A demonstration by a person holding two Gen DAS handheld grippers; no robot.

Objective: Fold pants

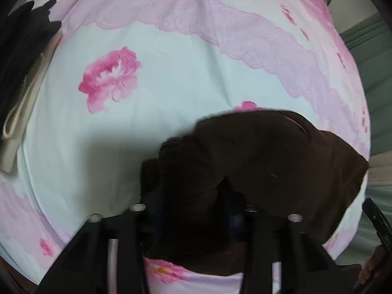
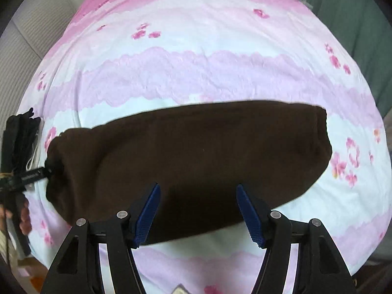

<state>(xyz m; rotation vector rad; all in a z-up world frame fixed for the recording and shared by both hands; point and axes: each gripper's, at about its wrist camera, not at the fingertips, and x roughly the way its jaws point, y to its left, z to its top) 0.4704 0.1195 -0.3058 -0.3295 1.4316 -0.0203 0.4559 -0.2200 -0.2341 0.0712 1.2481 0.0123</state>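
Folded dark-brown knit pants [image 2: 191, 161] mid-frame on pink floral bedsheet [image 2: 196, 73]; right claw [image 2: 198, 210] apart, left claw [image 1: 193, 196] clamped on pants, black clothes pile [image 1: 22, 49] upper left.

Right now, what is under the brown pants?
The brown pants lie folded on the pink-and-white floral bedsheet, which shows all around them. Whatever sits directly beneath the fabric is covered. In the left wrist view the cloth also hides the left gripper fingertips.

Bed [image 2: 196, 78] under pink floral sheet, green curtain [image 2: 348, 19], white panelled wall [image 2: 31, 31]
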